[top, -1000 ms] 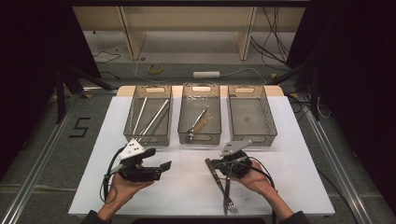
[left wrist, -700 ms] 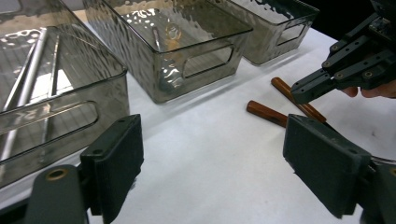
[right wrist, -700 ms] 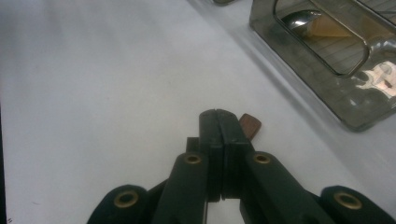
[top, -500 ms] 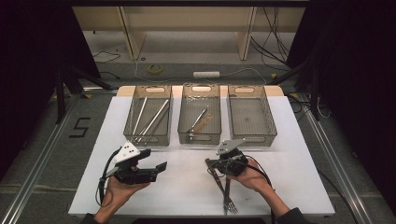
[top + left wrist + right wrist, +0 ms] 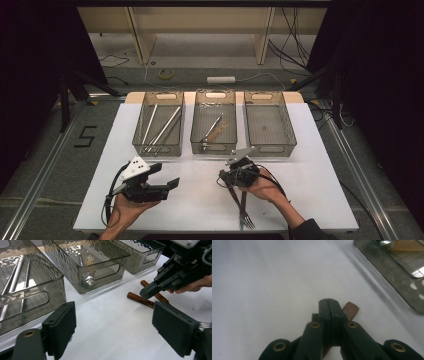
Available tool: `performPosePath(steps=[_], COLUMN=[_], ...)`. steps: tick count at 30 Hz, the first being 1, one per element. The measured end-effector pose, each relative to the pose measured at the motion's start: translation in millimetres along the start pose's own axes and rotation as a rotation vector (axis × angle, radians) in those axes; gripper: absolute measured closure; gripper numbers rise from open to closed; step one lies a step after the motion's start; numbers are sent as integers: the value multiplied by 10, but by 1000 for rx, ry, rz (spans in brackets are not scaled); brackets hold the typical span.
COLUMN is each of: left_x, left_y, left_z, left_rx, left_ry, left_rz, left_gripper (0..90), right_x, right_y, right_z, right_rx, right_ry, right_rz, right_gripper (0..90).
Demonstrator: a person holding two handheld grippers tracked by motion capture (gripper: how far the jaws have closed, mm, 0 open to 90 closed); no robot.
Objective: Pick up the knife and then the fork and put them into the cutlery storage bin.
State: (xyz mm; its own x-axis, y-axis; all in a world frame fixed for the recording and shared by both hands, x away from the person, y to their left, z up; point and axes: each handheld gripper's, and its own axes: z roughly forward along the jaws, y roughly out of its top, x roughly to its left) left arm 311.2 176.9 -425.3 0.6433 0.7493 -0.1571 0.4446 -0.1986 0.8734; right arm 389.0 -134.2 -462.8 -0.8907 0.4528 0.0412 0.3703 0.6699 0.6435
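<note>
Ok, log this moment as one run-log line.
left gripper: open, nothing between jaws | right gripper: shut, above brown-handled cutlery on table | right tray: no contents visible

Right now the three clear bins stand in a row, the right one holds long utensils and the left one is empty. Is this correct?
No, the sides are swapped. In the high view the left bin holds the long utensils, and the right bin is empty. The three bins do stand in a row.

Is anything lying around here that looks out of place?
Two wooden-handled utensils, one of them a fork, lie loose on the white table under the right gripper, while other utensils sit sorted in the left bin and middle bin. Nothing looks spilled or damaged.
</note>
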Motion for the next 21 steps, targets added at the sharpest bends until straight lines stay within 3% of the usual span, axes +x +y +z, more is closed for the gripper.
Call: performPosePath(steps=[12,14,15,18,19,21], left_x=[-20,-21,-23,-41,-45,-51], left_y=[-15,-16,-15,-20,-21,-27], left_z=[-39,-41,-41,-44,-46,-54], left_rx=[-5,-8,-8,-6,-6,-6], left_ry=[2,2,3,5,6,5], left_rz=[1,0,1,13,19,20], left_gripper=[180,179,179,178,177,176], right_x=[12,15,28,11,26,27], right_y=[52,48,52,31,34,36], right_z=[152,165,167,199,201,197], right_rx=[85,93,105,120,127,129], right_ry=[25,23,22,15,16,11], right_rz=[-41,-40,-18,-46,-24,-25], right_gripper=[900,900,900,900,900,900])
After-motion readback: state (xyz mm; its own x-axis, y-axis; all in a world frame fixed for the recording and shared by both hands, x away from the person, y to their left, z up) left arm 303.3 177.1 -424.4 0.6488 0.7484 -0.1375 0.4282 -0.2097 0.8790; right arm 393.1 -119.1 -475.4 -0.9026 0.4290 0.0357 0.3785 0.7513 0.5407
